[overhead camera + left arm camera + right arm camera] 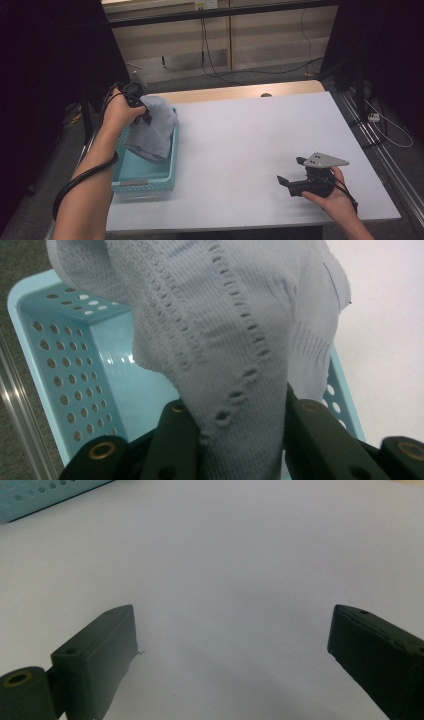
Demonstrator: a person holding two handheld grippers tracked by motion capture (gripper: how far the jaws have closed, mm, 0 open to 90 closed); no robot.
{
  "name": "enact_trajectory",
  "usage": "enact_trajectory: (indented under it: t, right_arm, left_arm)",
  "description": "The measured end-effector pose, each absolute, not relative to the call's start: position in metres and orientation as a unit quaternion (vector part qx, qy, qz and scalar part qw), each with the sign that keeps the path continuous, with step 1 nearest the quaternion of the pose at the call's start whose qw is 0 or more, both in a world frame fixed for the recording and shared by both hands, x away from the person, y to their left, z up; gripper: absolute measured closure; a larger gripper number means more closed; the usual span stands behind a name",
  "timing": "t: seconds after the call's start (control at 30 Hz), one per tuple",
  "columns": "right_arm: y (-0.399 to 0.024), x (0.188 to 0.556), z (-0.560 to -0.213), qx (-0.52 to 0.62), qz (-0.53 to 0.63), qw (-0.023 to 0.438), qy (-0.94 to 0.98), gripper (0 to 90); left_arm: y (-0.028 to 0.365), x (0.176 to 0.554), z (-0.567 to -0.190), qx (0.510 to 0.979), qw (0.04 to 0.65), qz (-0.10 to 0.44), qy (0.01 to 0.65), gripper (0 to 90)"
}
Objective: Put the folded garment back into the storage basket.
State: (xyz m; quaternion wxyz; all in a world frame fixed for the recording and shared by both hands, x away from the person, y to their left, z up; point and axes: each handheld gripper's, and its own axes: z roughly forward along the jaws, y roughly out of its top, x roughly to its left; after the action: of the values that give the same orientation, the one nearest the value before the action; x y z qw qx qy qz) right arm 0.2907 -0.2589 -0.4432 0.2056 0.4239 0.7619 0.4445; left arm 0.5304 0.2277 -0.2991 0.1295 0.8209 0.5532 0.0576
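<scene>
Left gripper (240,440) clamping grey cloth (235,330) over basket (60,365), right gripper (232,645) agape (white table (250,140)), dim room.

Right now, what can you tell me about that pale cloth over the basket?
The pale grey-blue knitted cloth looks soft, ribbed, with rows of small eyelet holes. It is bunched and pinched between the left tongs, hanging over the light blue perforated plastic basket at the table's left edge. Its lower folds drape into the basket and over its right rim.
</scene>
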Motion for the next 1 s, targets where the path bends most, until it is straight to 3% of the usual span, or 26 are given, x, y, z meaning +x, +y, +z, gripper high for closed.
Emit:
enact_trajectory:
  t: [1.0]
  right_arm:
    - [-0.257,0.289,-0.443,0.421,0.444,0.207,0.763,5.5]
  left_arm:
    - [0.232,0.508,-0.309,0.824,0.126,0.029,0.551,74.6]
